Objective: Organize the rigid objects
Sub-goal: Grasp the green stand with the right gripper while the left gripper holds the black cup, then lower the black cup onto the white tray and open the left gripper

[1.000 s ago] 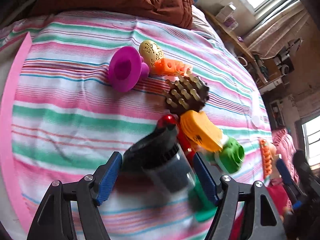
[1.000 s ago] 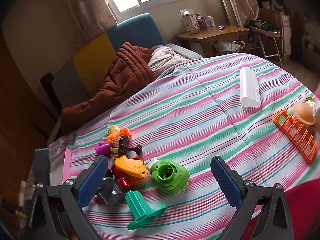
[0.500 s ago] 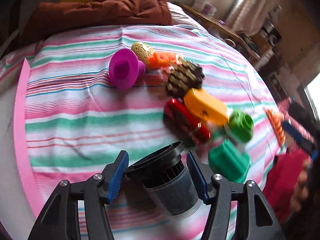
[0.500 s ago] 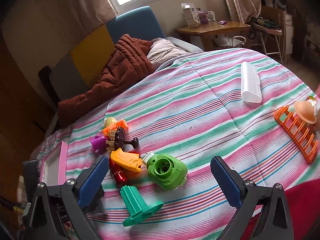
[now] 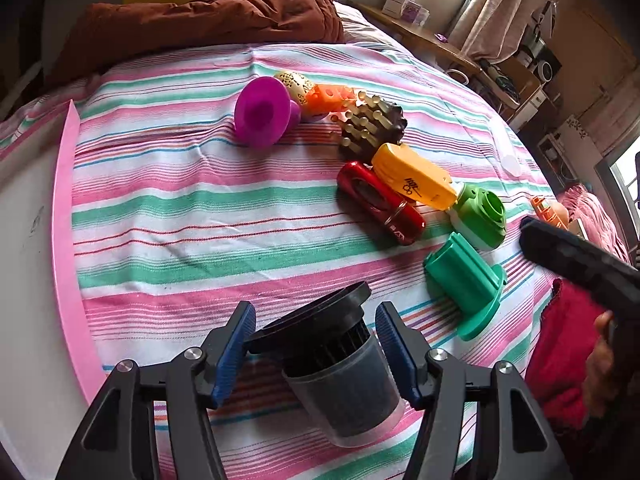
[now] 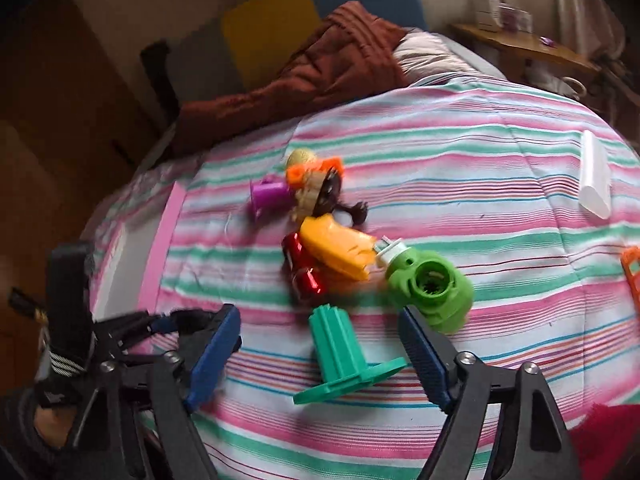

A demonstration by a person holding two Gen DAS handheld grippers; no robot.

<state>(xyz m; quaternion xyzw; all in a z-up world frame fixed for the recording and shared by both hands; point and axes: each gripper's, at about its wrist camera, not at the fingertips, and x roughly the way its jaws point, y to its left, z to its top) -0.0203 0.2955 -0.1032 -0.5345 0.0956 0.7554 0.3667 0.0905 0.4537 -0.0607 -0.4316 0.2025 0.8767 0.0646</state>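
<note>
My left gripper (image 5: 316,320) is shut on a black and grey filter cup (image 5: 340,376), held tilted above the striped bedspread; its jaws are opening slightly, and the pads still touch the cup's rim and body. The right gripper (image 6: 318,322) straddles a teal flanged piece (image 6: 340,356). Its jaws are closing and the pads stand clear of the piece. Beyond lie a green round part (image 6: 430,292), a yellow-orange piece (image 6: 336,248), a red piece (image 6: 304,276), a brown spiked brush (image 5: 372,128), a purple cup (image 5: 260,116), a cream egg (image 5: 294,82) and a small orange piece (image 5: 328,98).
A white box with a pink rim (image 5: 66,220) lies along the bed's left edge. A brown blanket (image 5: 200,12) is heaped at the head. A white case (image 6: 596,176) and an orange rack (image 6: 632,276) lie far right. Red cloth (image 5: 568,340) covers the near right corner.
My left gripper has drawn back from the pile with the cup between its jaws. The right gripper has dropped and swung over the teal piece, and its jaws have narrowed around it.
</note>
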